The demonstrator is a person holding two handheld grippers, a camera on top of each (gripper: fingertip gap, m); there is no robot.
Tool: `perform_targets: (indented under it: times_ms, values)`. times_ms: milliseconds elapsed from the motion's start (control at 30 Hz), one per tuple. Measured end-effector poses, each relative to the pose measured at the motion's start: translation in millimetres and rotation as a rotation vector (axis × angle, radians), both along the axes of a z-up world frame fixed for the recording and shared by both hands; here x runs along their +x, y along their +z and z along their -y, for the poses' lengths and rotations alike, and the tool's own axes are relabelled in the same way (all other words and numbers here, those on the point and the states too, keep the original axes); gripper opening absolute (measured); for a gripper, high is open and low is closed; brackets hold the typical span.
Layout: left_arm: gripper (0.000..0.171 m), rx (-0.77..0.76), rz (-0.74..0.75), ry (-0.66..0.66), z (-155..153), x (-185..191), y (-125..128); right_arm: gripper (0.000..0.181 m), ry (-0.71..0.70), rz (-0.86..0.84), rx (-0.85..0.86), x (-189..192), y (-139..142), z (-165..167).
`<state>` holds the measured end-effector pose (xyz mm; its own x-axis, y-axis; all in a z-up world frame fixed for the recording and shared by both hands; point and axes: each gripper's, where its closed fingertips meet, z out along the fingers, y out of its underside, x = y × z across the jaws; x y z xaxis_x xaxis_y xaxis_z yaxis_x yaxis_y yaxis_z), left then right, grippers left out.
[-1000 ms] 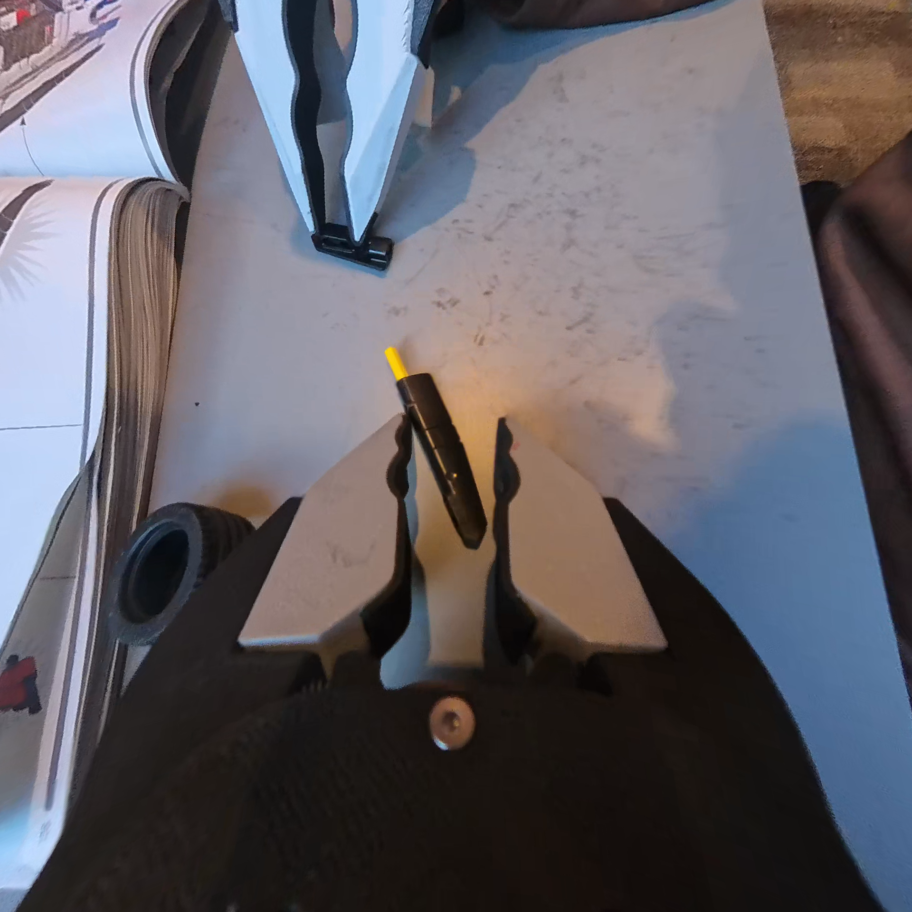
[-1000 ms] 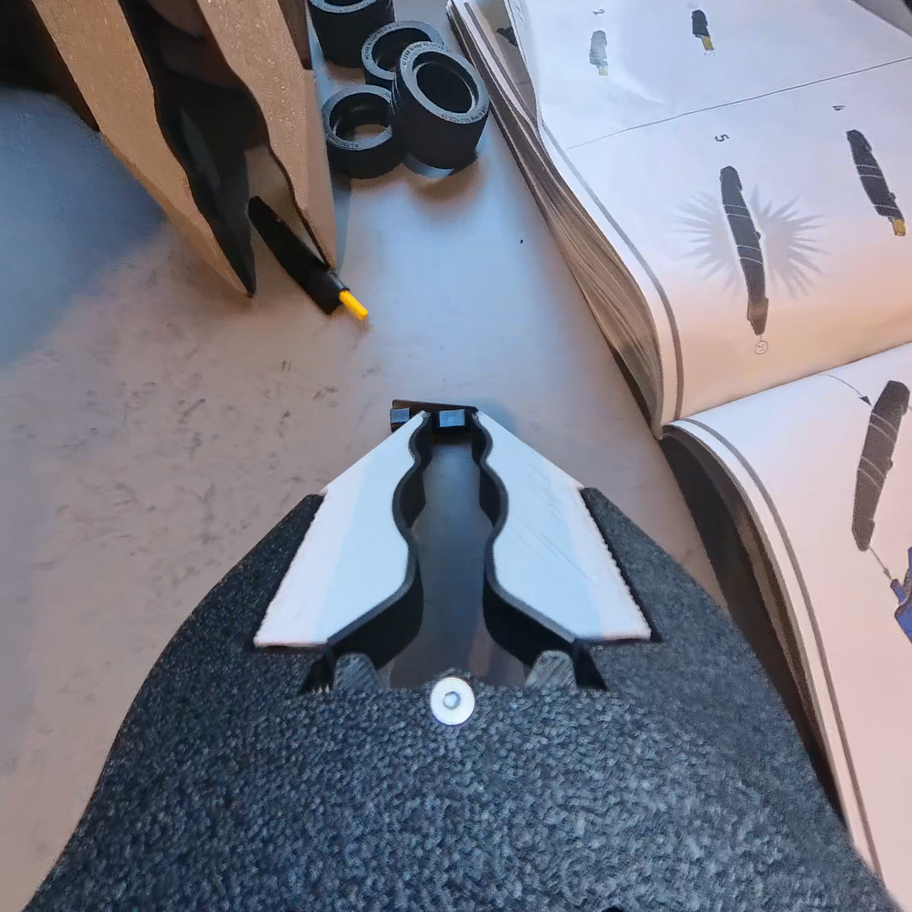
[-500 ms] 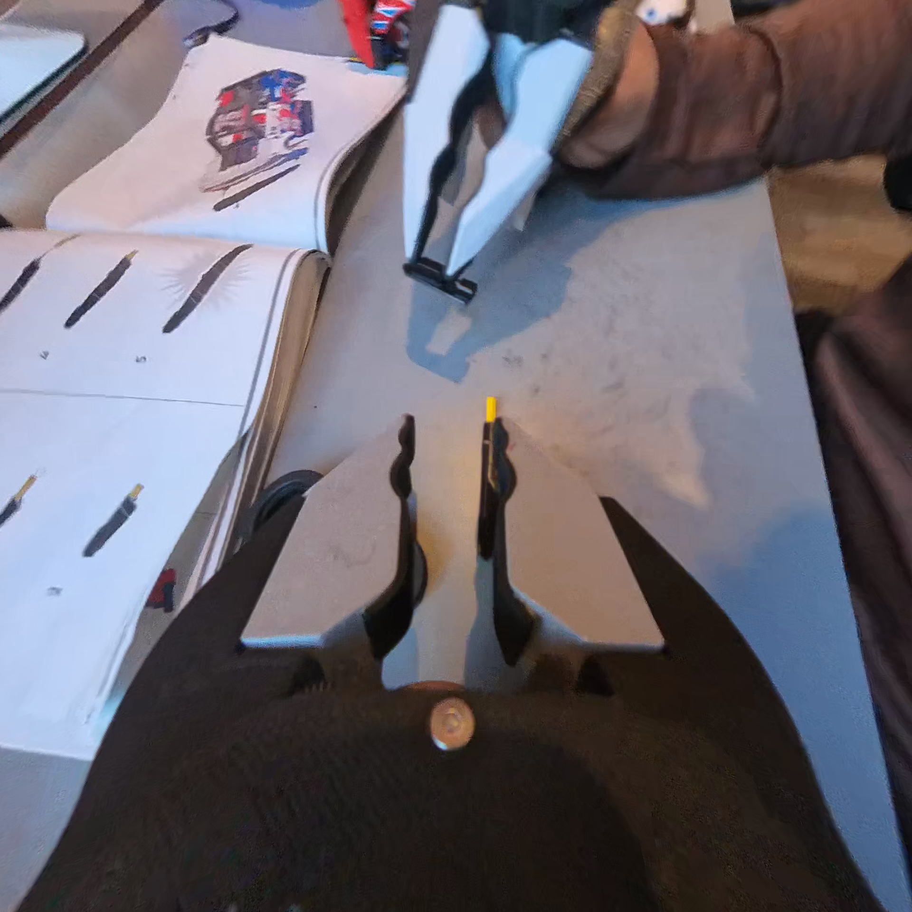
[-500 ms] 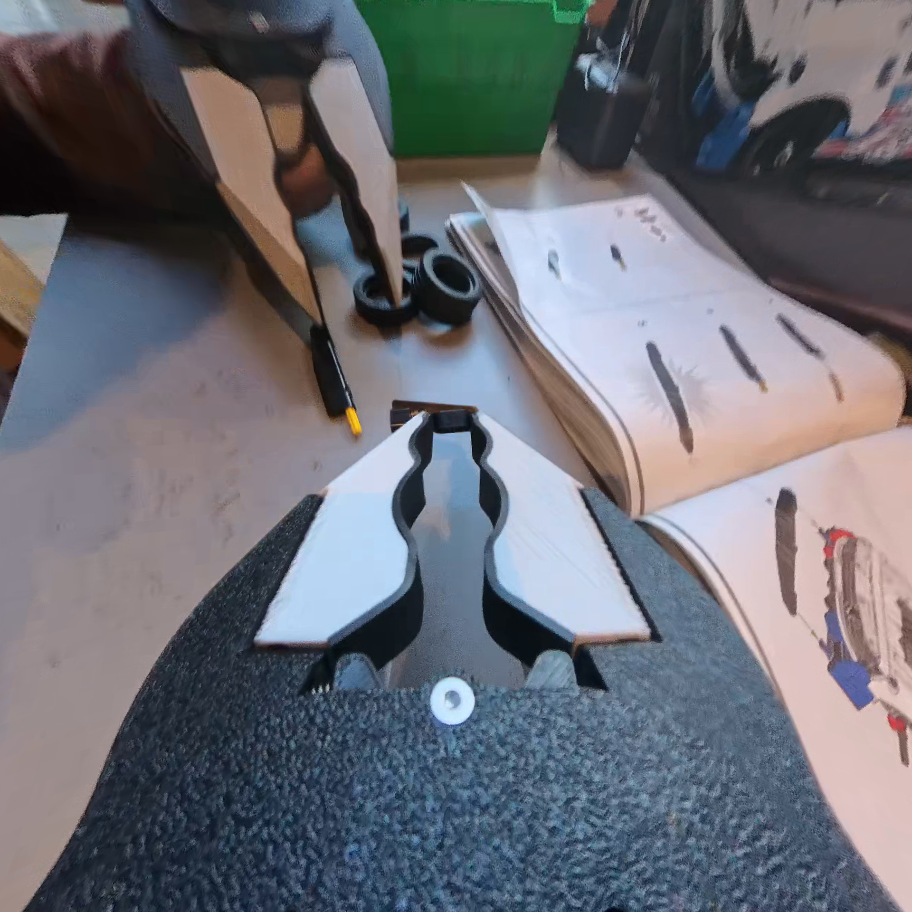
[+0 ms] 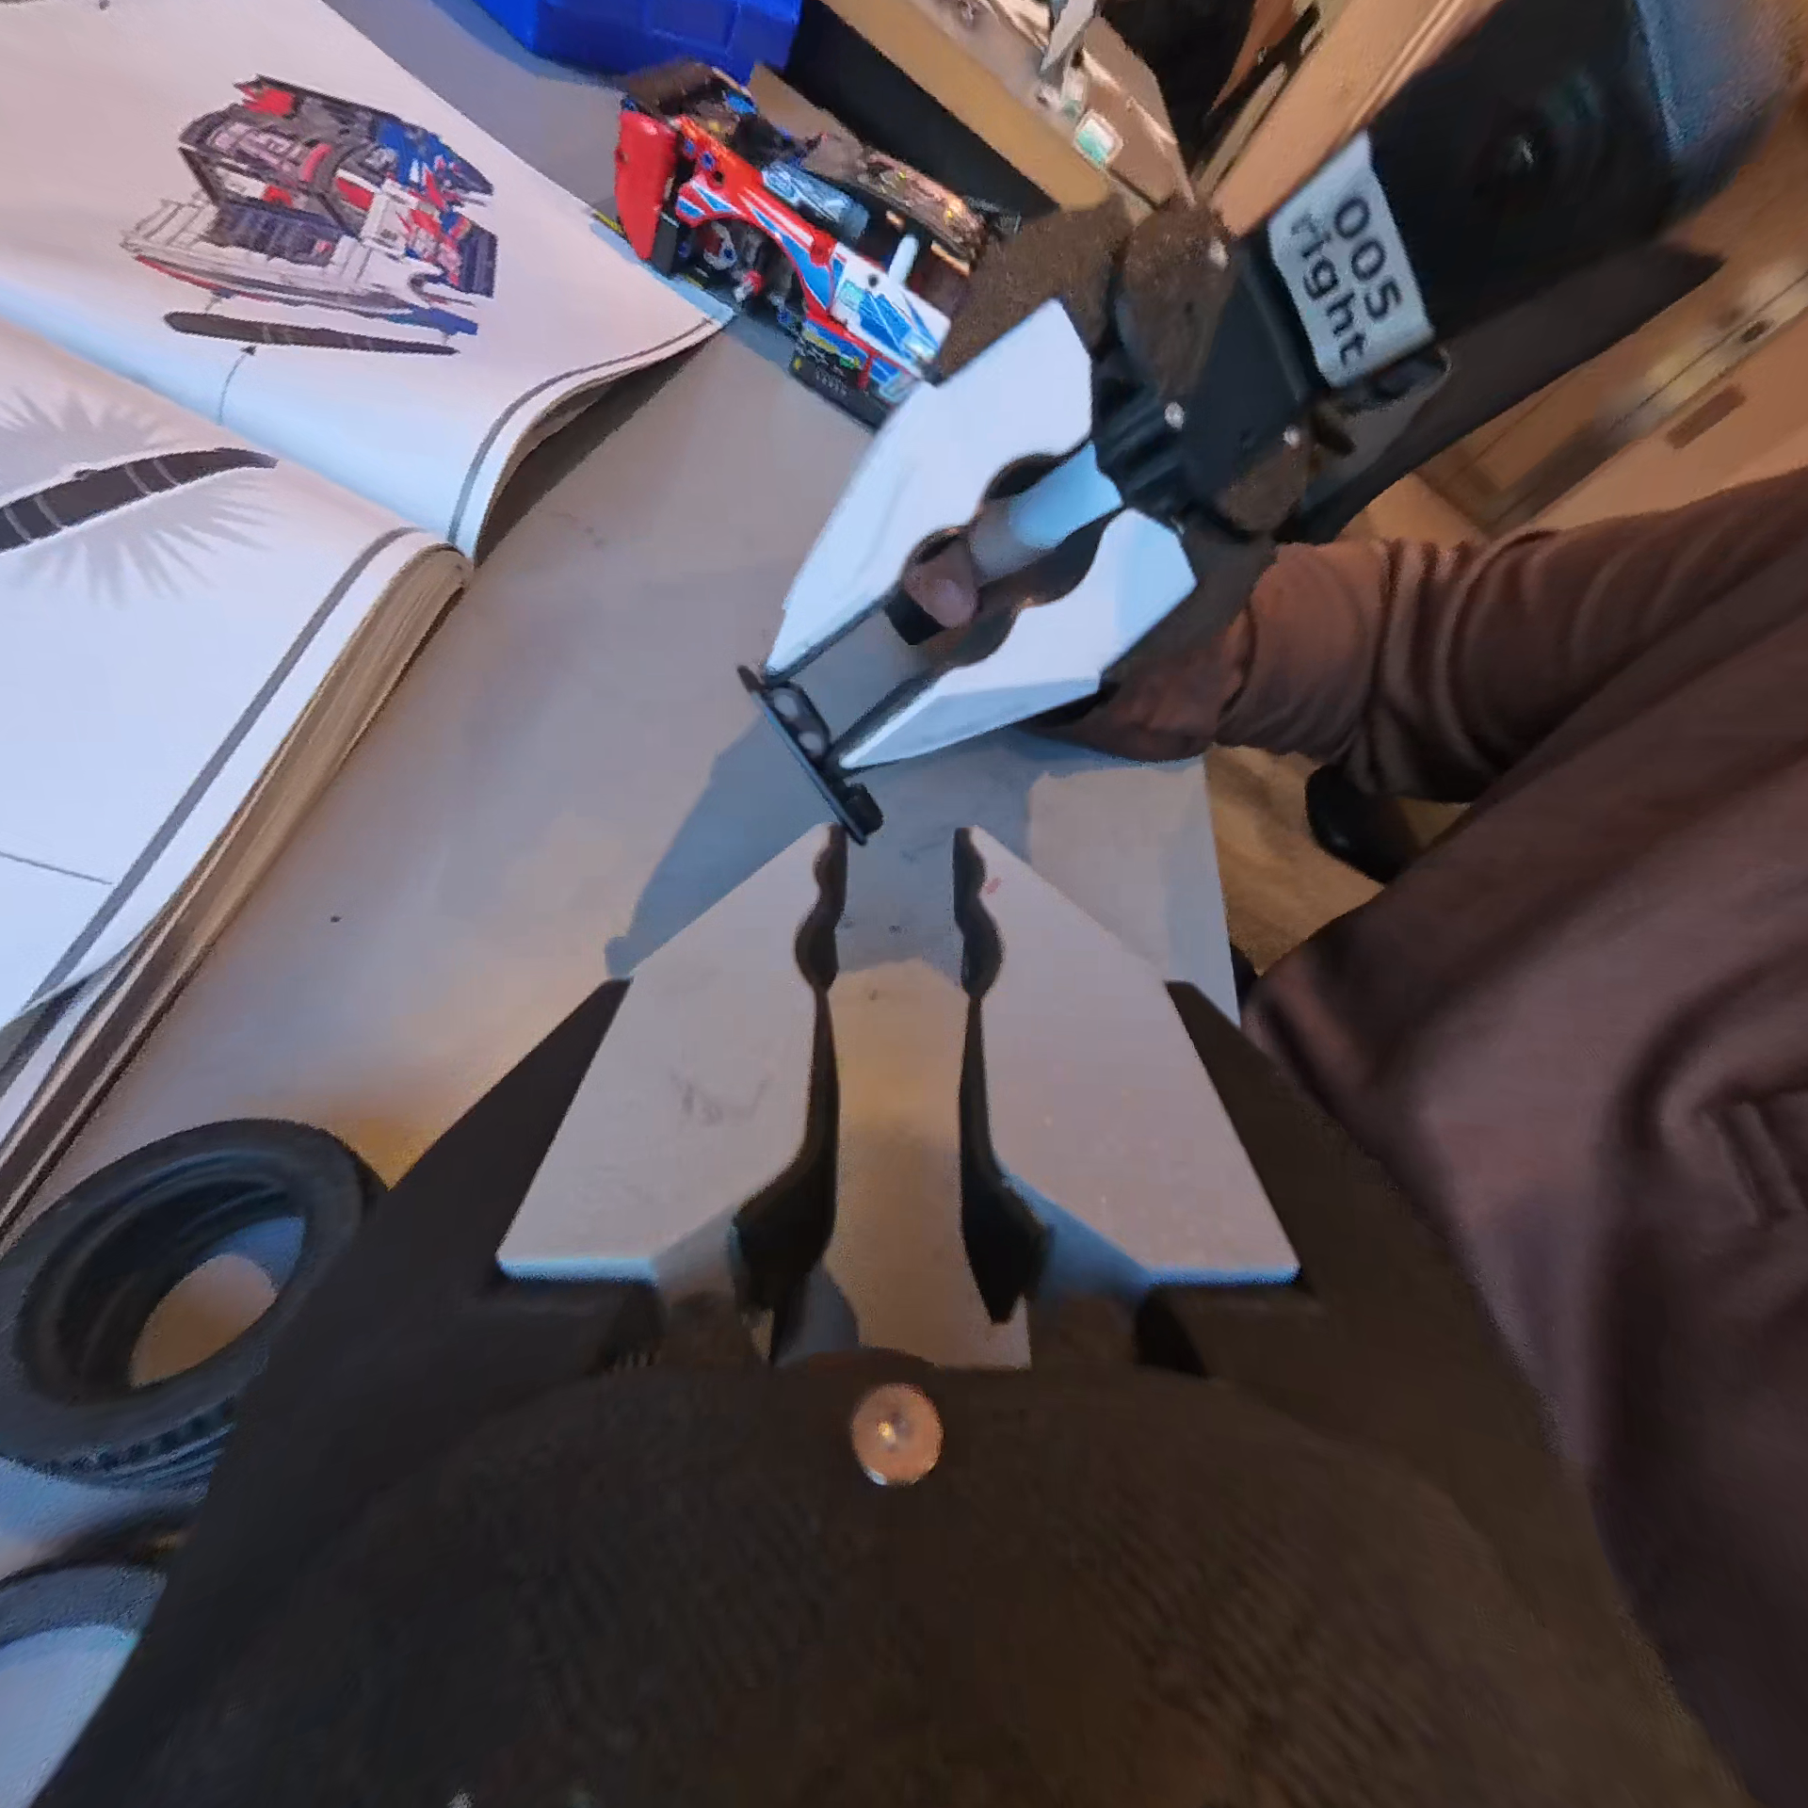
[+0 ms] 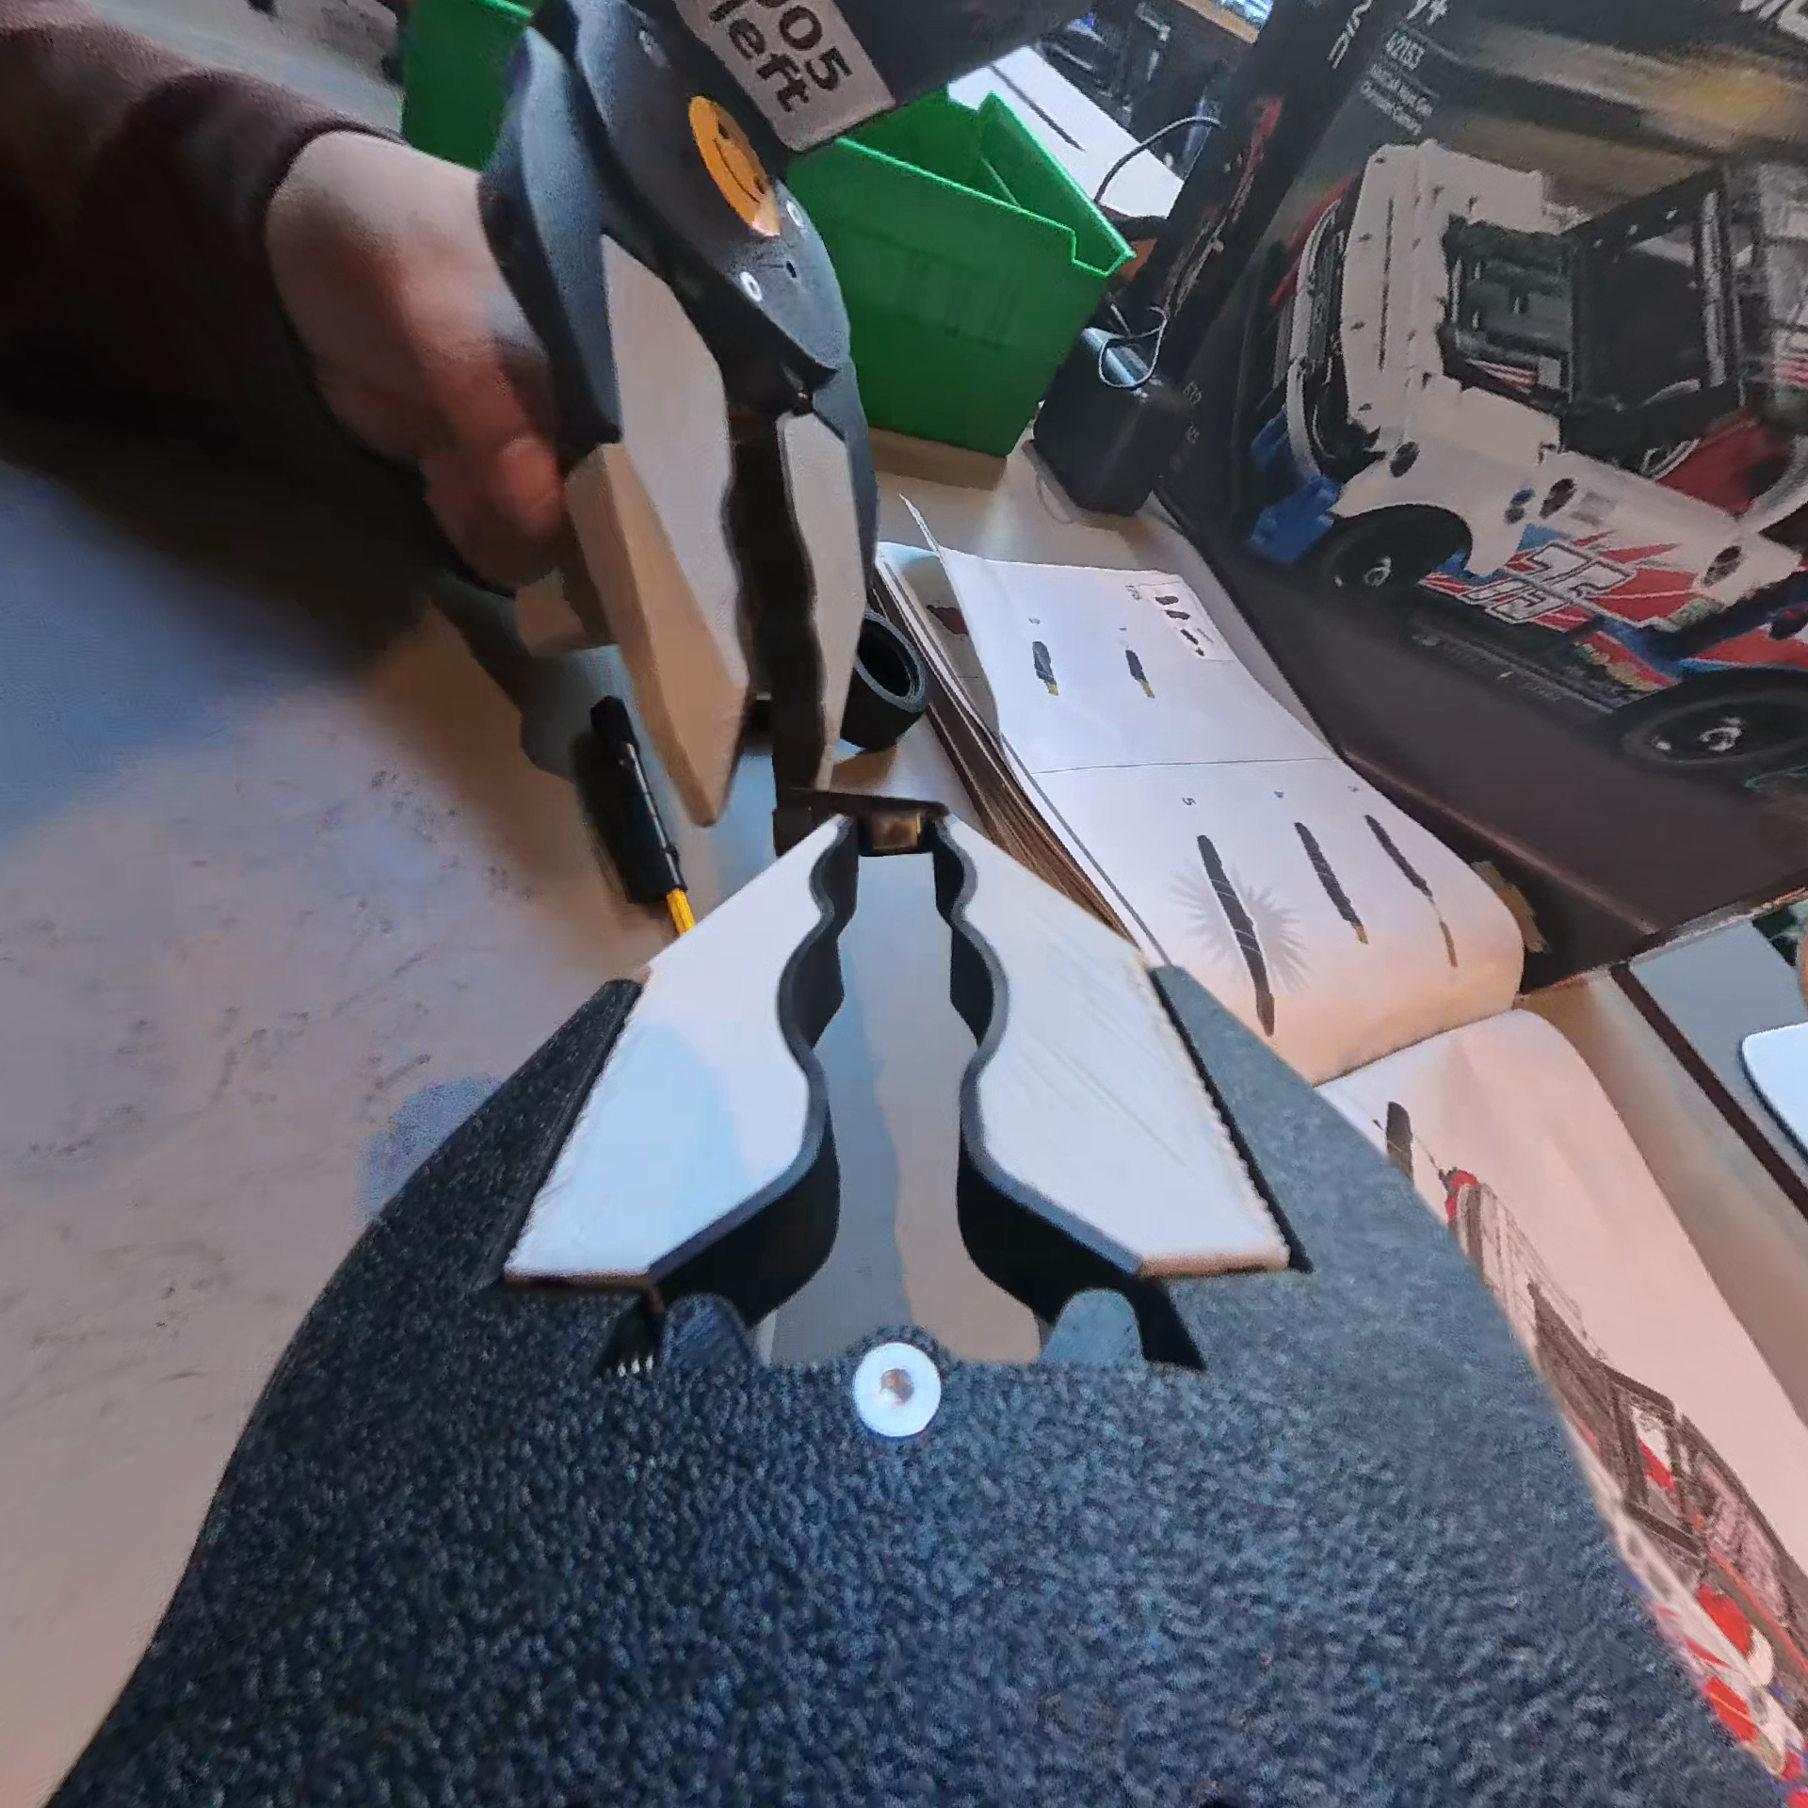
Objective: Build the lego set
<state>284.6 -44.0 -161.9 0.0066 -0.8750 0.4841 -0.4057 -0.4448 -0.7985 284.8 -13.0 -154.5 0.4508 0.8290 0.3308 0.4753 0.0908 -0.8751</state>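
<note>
My right gripper (image 6: 890,834) is shut on a short black beam (image 6: 861,802) with holes, held crosswise at its fingertips above the table. In the left wrist view that gripper (image 5: 808,720) and the beam (image 5: 849,804) sit just ahead of my left gripper (image 5: 896,849), which is open and empty. The beam's lower end almost touches the left fingertip. In the right wrist view the left gripper (image 6: 758,812) hangs tips-down right behind the beam. A black shaft with a yellow tip (image 6: 634,807) lies on the table beside it, to its left in this view.
An open instruction book (image 5: 225,607) lies along the table's left side; it also shows in the right wrist view (image 6: 1174,744). Black tyres (image 5: 166,1301) (image 6: 881,680) lie by it. A part-built red and white car (image 5: 783,254), a set box (image 6: 1526,411) and a green bin (image 6: 939,284) stand behind. Only a small space, under 4 cm, lies between the two pairs of fingers.
The black shaft is no longer between my left fingers and lies on the table. Both grippers have lifted, tilted up and come together until the beam nearly meets the left fingertips.
</note>
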Motion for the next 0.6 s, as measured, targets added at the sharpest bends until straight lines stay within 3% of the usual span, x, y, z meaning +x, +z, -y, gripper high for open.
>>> perform_targets:
  times_ms: [67,267,600]
  values:
    - [0.006,0.009,-0.003,0.029,-6,0,-1,0.013,-0.003,0.002,0.013,-1,1,0]
    - [0.002,0.115,-0.036,0.042,-10,0,-3,0.013,-0.021,0.012,0.008,1,0,-2]
    - [0.000,0.770,-0.384,0.035,-27,-13,-41,0.005,-0.017,0.072,-0.121,15,-25,-2]
